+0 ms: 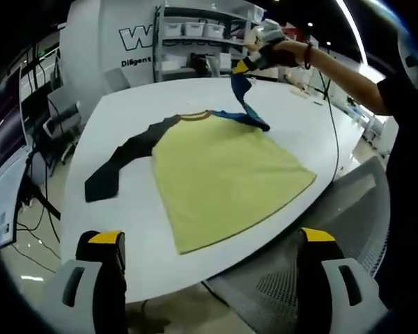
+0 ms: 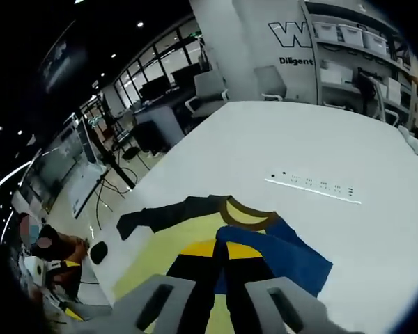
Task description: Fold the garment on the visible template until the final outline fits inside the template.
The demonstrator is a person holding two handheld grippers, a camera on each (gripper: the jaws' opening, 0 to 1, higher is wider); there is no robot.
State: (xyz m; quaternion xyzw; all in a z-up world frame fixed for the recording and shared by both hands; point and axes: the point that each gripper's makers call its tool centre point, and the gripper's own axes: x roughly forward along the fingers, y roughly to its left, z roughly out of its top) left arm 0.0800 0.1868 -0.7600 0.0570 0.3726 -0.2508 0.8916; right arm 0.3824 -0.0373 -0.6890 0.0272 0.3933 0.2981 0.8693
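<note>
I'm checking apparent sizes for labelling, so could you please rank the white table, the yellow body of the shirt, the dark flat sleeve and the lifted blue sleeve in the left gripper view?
1. white table
2. yellow body
3. dark flat sleeve
4. lifted blue sleeve, partly edge-on, so its rank is unsure.

Large "W" above "Diligent" on the white pillar (image 2: pixel 282 49)

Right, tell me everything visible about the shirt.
The shirt is a soft knit tee with a yellow-green body, olive collar, one black sleeve and one blue sleeve. It lies flat on the white table, hem toward the near edge, black sleeve spread out. The right gripper is shut on the blue sleeve, lifting it.
</note>
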